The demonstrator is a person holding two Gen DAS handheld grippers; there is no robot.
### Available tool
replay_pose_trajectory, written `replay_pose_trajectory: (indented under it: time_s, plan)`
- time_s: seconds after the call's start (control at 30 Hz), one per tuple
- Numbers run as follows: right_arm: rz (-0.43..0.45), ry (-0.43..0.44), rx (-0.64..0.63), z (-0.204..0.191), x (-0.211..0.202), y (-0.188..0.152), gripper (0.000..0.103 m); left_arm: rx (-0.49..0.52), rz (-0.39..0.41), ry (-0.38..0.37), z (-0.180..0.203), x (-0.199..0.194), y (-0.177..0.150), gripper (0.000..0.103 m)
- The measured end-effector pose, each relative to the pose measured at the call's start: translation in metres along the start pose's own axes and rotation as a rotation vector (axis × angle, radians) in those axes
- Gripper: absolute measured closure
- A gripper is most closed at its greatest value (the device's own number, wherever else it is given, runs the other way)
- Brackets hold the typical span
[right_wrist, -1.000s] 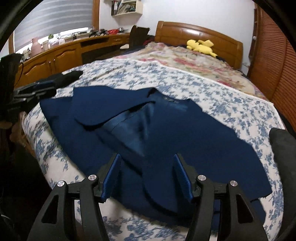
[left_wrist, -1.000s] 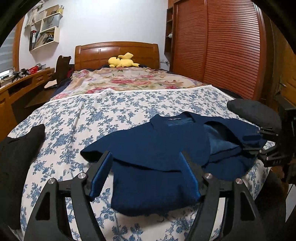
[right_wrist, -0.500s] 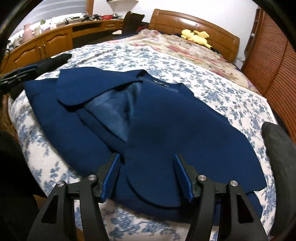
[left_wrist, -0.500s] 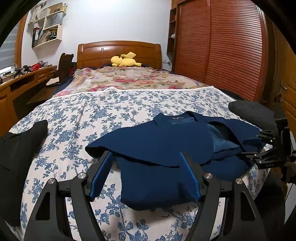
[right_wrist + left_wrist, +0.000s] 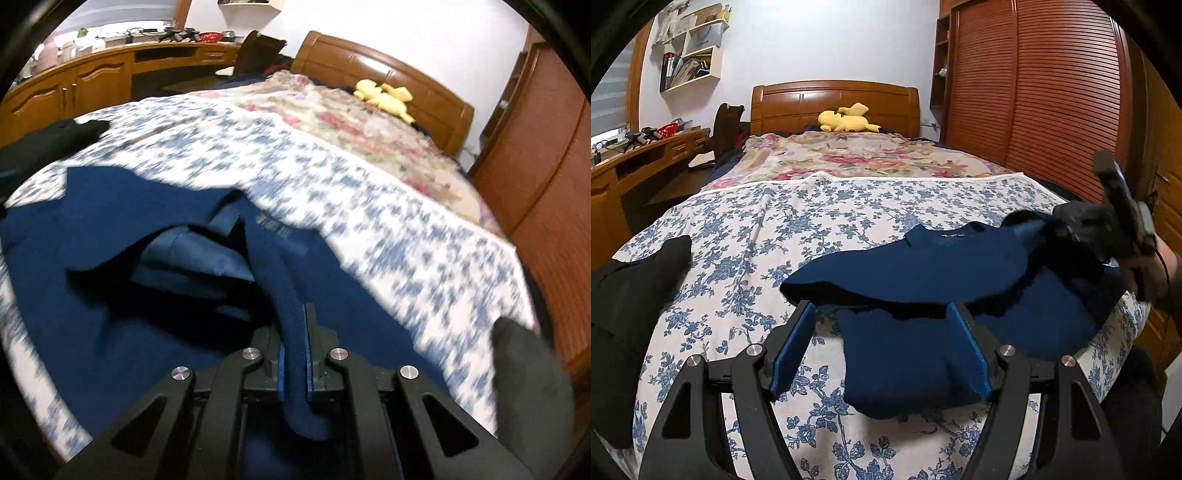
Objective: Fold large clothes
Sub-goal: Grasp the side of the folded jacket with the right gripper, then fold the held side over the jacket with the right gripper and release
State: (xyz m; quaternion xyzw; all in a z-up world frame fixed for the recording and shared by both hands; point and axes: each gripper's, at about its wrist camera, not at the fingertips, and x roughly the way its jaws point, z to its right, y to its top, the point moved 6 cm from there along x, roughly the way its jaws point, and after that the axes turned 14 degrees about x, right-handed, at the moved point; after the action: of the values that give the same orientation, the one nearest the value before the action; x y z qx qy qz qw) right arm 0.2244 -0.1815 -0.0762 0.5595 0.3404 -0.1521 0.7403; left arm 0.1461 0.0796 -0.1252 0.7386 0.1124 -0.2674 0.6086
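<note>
A navy blue jacket (image 5: 923, 266) lies on the floral bedspread near the foot of the bed, front panels partly folded, lighter blue lining (image 5: 192, 254) showing. My left gripper (image 5: 882, 332) is open, its blue pads either side of the jacket's near sleeve (image 5: 905, 365), not closed on it. My right gripper (image 5: 293, 332) is shut on a thick rolled edge of the jacket (image 5: 284, 295) and lifts it. In the left wrist view the right gripper (image 5: 1123, 218) shows at the jacket's right side, blurred.
A black garment (image 5: 631, 295) lies at the bed's left edge and a dark grey one (image 5: 528, 376) at the right. A yellow plush toy (image 5: 846, 120) sits by the headboard. A wooden desk (image 5: 85, 77) stands left, a slatted wardrobe (image 5: 1052, 92) right.
My right gripper went from open above the jacket to shut on its front edge and is pulling it up. The left gripper lowered closer to the sleeve, still open.
</note>
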Motion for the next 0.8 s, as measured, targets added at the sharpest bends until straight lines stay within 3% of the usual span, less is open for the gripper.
replay_pose_trajectory:
  time_s: [0.17, 0.37, 0.5, 0.6, 0.8]
  plan:
    - [-0.001, -0.067, -0.025, 0.004, 0.04, 0.042, 0.096, -0.002, -0.002, 0.0, -0.001, 0.001, 0.0, 0.029]
    - [-0.02, -0.124, -0.021, 0.005, 0.08, 0.066, 0.093, -0.002, -0.001, -0.001, -0.001, 0.001, 0.0, 0.029]
    - [-0.012, -0.167, 0.004, 0.013, 0.091, 0.08, 0.061, -0.004, -0.001, -0.004, -0.002, 0.002, -0.001, 0.029]
    - [0.014, -0.191, 0.028, 0.019, 0.09, 0.091, 0.043, -0.005, -0.002, -0.007, -0.003, 0.002, 0.0, 0.029]
    - [0.075, -0.293, 0.013, 0.023, 0.082, 0.103, 0.038, -0.007, 0.003, -0.01, -0.003, 0.003, 0.001, 0.029]
